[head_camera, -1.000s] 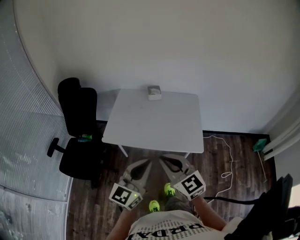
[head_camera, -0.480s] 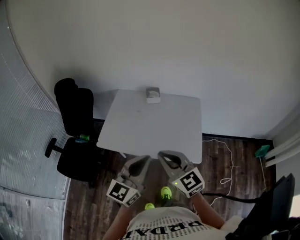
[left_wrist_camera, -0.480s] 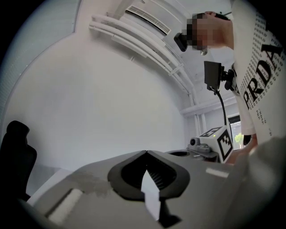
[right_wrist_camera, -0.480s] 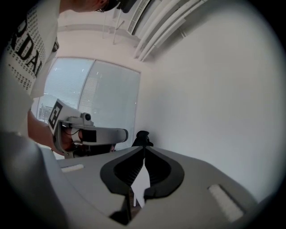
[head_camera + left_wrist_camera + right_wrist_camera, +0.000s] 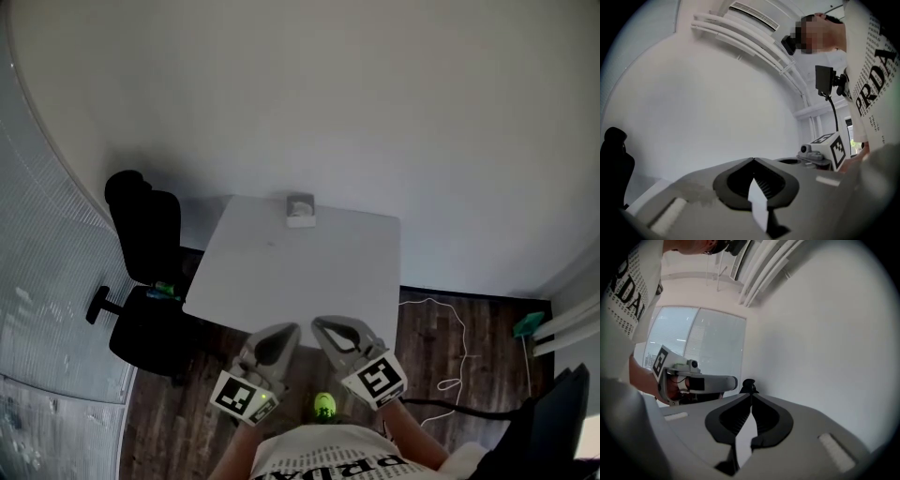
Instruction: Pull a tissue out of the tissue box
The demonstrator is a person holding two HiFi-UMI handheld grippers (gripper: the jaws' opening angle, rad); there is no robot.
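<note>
The tissue box [image 5: 300, 209] is a small pale box at the far edge of the white table [image 5: 300, 272], against the wall. Both grippers hover side by side at the table's near edge, far from the box. In the head view my left gripper [image 5: 288, 329] and my right gripper [image 5: 318, 323] are both shut and hold nothing. The left gripper view shows its jaws meeting at the tip [image 5: 753, 159], pointed at the bare wall. The right gripper's jaws [image 5: 751, 394] likewise touch. Neither gripper view shows the box.
A black office chair [image 5: 145, 272] stands at the table's left side. A white cable [image 5: 450, 333] lies on the dark wood floor to the right. A curved glass wall [image 5: 47, 281] runs along the left. A black stand [image 5: 553, 422] sits at the lower right.
Both grippers and the person have moved forward toward the table. Their tips now reach its near edge. Both stay shut.
</note>
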